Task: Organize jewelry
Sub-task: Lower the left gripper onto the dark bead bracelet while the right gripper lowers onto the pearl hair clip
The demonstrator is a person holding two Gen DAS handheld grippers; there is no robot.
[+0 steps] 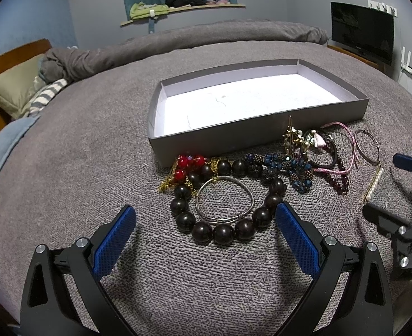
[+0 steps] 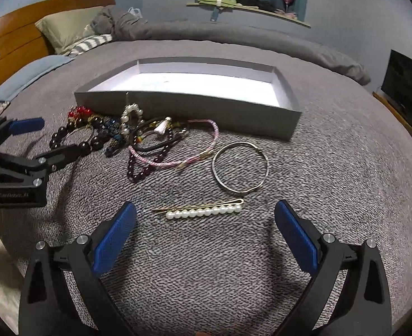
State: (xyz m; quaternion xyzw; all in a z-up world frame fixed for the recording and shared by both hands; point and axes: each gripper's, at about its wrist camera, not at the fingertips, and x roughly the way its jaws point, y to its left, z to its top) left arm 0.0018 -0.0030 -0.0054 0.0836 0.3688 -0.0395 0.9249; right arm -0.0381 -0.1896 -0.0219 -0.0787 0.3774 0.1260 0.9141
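A shallow grey box (image 1: pixel 234 137) (image 2: pixel 194 109) with a white, empty floor lies on the bed. In front of it sits a jumble of jewelry. A bracelet of large dark beads (image 1: pixel 222 231) rings a thin silver bangle (image 1: pixel 225 200), just ahead of my open left gripper (image 1: pixel 206 212). Red beads (image 1: pixel 187 162), blue beaded strands (image 1: pixel 293 168) and a pink cord (image 1: pixel 343 151) lie behind. In the right wrist view a pearl hair clip (image 2: pixel 203 211) lies between the fingers of my open right gripper (image 2: pixel 205 210), with a thin wire bangle (image 2: pixel 241 168) beyond it.
Everything rests on a grey knitted blanket (image 1: pixel 94 145). Pillows (image 1: pixel 12 89) and a wooden headboard (image 2: pixel 18 28) are at the left. A dark screen (image 1: pixel 361 32) stands at the right. A wall shelf (image 1: pixel 178 9) holds clothes.
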